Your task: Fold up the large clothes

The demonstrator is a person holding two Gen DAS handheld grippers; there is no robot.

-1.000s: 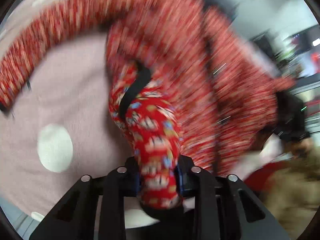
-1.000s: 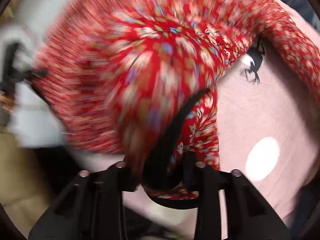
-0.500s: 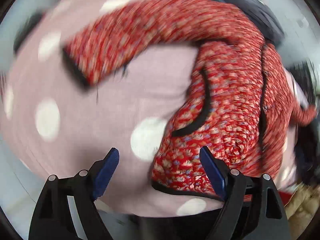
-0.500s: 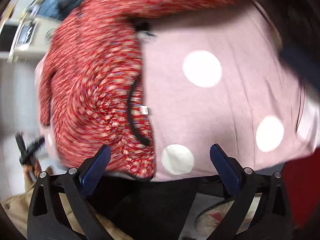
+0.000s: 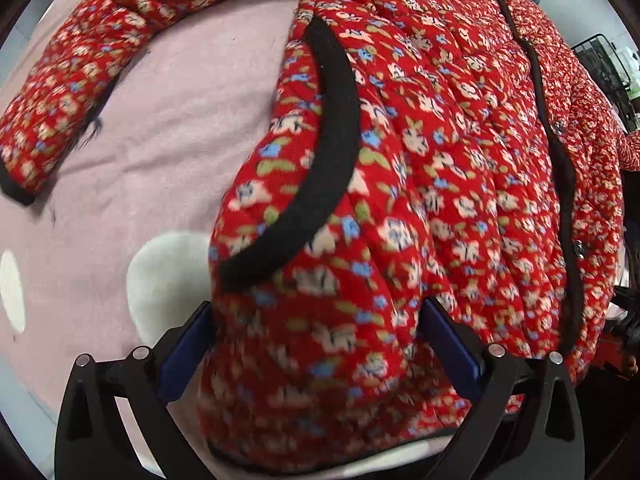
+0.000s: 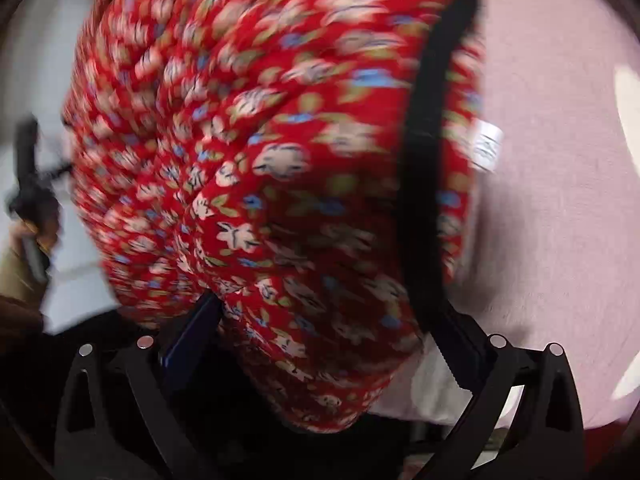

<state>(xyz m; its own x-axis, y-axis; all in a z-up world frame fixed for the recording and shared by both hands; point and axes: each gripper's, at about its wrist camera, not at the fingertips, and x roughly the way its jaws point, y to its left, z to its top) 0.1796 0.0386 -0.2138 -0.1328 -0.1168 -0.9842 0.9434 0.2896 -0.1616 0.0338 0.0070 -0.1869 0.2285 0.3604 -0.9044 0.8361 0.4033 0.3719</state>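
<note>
Surface: pink dotted blanket [image 5: 168, 128] beneath jacket.
Left gripper [image 5: 316, 344]: jaws spread, red floral jacket [image 5: 440, 160] bunched between.
Right gripper [image 6: 320, 344]: jaws spread around jacket's black-trimmed hem.

In the left wrist view, the red quilted jacket [image 5: 420, 152] bulges between the fingers of the left gripper [image 5: 316, 344] and hides most of their blue pads [image 5: 448, 344], so we cannot tell whether they press the cloth. Its sleeve [image 5: 80, 80] runs off the far left edge. In the right wrist view the jacket is smeared by motion blur and covers the right gripper [image 6: 320, 340] the same way. The white label [image 6: 486, 148] by the black trim [image 6: 428, 160] is too blurred for us to read.
</note>
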